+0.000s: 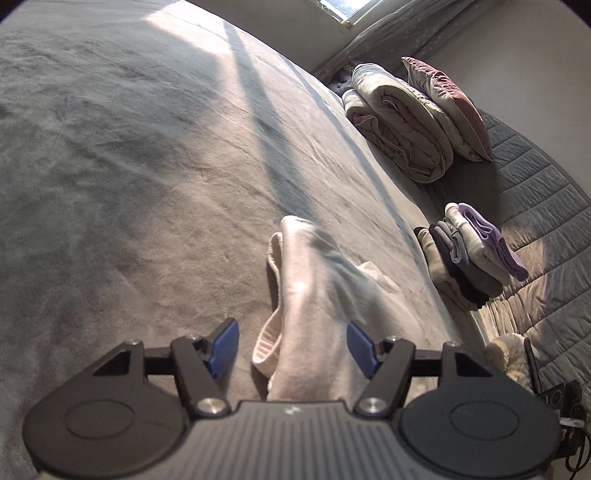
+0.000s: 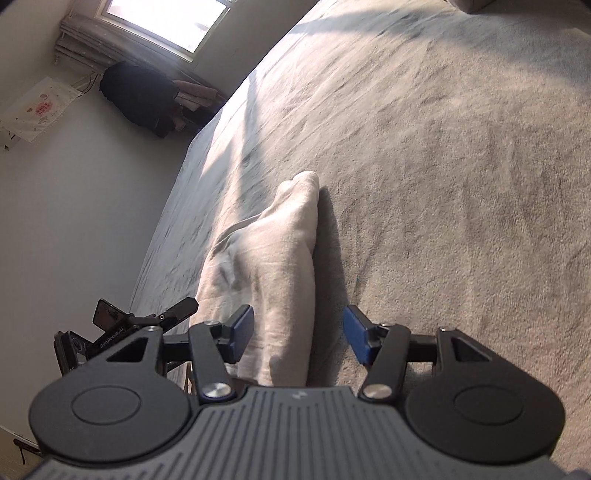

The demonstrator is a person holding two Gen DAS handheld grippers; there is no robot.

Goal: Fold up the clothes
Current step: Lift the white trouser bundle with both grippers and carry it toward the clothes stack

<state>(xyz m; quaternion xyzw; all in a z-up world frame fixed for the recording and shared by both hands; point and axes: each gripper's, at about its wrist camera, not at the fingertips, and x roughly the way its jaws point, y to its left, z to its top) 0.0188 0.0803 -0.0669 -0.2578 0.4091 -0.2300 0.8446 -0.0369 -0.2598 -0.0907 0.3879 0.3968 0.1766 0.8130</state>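
Note:
A cream-white garment (image 1: 317, 295) lies bunched lengthwise on the grey bed cover (image 1: 129, 166). In the left wrist view my left gripper (image 1: 291, 347) is open, its blue pads (image 1: 225, 343) standing on either side of the cloth's near end with the cloth running between them. In the right wrist view the same garment (image 2: 280, 258) stretches away from me. My right gripper (image 2: 299, 338) is open too, astride the near end of it. Whether either gripper's pads touch the fabric is unclear. The left gripper's black body (image 2: 122, 325) shows at the left.
A stack of folded clothes (image 1: 469, 251) sits at the bed's right edge on a quilted grey mat (image 1: 535, 206). A rolled duvet (image 1: 399, 122) and a pink pillow (image 1: 450, 107) lie further back. A dark bundle (image 2: 140, 96) stands under the window (image 2: 166, 22).

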